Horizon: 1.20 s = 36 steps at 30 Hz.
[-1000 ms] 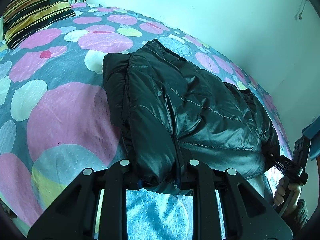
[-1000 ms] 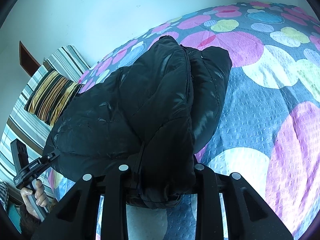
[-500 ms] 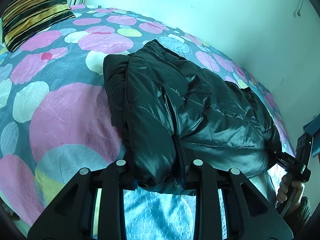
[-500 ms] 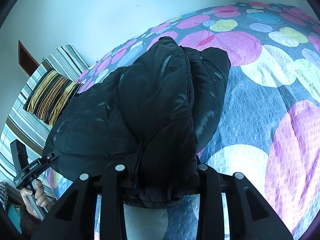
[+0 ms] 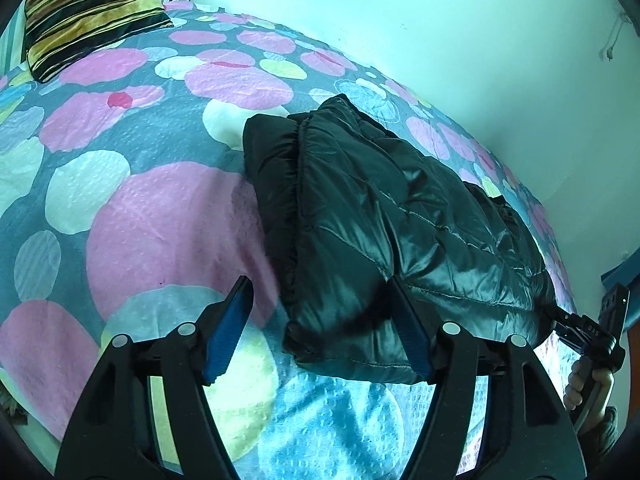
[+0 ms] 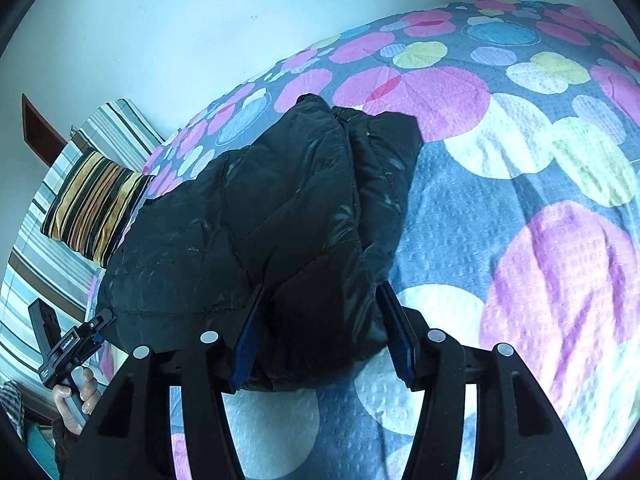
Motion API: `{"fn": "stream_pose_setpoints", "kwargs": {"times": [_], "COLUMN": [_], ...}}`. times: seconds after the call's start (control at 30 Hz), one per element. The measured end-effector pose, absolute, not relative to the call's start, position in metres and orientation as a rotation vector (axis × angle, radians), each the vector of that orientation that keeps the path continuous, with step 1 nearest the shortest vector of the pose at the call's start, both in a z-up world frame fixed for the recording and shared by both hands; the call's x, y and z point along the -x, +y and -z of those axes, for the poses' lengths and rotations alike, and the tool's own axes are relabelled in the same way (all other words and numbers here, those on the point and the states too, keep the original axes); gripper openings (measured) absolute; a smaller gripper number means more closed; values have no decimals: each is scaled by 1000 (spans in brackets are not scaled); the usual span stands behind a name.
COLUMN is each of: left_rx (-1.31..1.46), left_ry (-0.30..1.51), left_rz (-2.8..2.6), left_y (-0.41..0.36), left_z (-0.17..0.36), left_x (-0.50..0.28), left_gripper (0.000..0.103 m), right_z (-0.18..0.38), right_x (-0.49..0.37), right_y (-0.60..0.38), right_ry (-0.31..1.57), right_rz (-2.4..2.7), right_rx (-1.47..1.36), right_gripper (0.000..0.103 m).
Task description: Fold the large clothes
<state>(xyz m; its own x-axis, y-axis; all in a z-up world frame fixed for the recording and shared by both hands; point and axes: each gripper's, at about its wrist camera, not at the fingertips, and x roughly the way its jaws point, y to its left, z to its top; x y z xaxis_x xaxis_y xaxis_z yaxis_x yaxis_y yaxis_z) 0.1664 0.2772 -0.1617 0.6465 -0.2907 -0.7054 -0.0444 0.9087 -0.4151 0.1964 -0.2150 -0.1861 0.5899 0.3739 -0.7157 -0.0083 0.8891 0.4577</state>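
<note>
— Now that both jaws have just been opening, the black puffer jacket (image 5: 384,216) sits folded on the spotted bedspread (image 5: 160,224), near edge toward us. Left gripper (image 5: 320,332): spread wide, its left pad clear of the cloth, its right pad alongside the hem corner with no squeeze that I can see.

— And the right gripper (image 6: 320,336)?

— Spread too, with the jacket's near corner between the 2 pads but not pinched, I'd say. Contact on the left pad is hard to call; dark cloth on dark plastic.

— How would that thing handle?

— Light and soft, I reckon, and puffy, so it'll likely spring back up. The shell looks glossy and slick; I'd bite deep at the stitched hem or a quilted seam, not on a smooth panel.

— Anything you can't see?

— Plenty. The sleeves are tucked under, the far edge is hidden behind the bulk, and the striped pillow (image 6: 94,202) is partly hidden behind the jacket.
</note>
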Motion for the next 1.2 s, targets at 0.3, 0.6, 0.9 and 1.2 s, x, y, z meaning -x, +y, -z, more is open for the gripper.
{"fn": "stream_pose_setpoints", "kwargs": {"times": [0.3, 0.6, 0.9, 1.2], "left_rx": [460, 432, 489, 502], "left_ry": [890, 903, 840, 934], "left_rz": [143, 140, 174, 230], "left_y": [286, 286, 302, 300], "left_z": [172, 170, 148, 164], "left_x": [-178, -182, -189, -230], "left_gripper": [77, 79, 79, 79], "right_z": [147, 137, 155, 190], "right_x": [-191, -224, -261, -274], "right_y": [-225, -109, -52, -40], "right_ry": [813, 843, 918, 1022], "right_rz": [-110, -384, -456, -447], "right_rx": [-372, -254, -210, -214], "right_gripper": [55, 24, 24, 23]}}
